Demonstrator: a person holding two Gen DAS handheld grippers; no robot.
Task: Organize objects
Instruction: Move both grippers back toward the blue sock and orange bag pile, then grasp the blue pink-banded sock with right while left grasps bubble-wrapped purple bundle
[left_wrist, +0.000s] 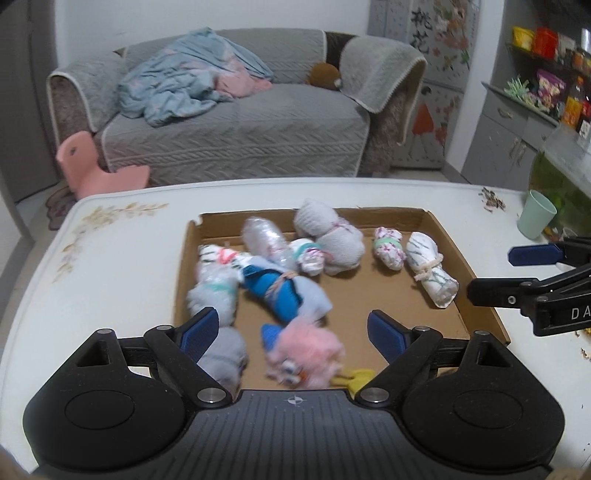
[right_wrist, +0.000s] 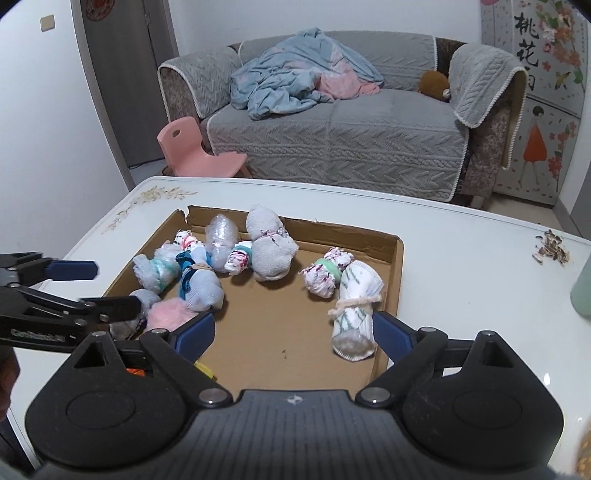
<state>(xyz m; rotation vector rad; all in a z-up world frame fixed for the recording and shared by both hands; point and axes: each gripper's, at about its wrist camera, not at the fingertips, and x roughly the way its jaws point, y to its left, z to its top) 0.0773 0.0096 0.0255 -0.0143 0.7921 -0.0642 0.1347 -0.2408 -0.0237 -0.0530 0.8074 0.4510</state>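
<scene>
I am holding left gripper (left_wrist: 291, 328) wide open, empty | right gripper (right_wrist: 293, 328) wide open, empty | both are hovering over near edge of cardboard tray (right_wrist: 391, 266) of sock rolls (right_wrist: 354, 310).

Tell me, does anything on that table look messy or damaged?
Yes. A small heap of scraps, maybe seed husks, lies spilled on the white table right of the cardboard tray. The tray's far left corner is torn, its edges ragged. The bundles inside lie unharmed.
</scene>
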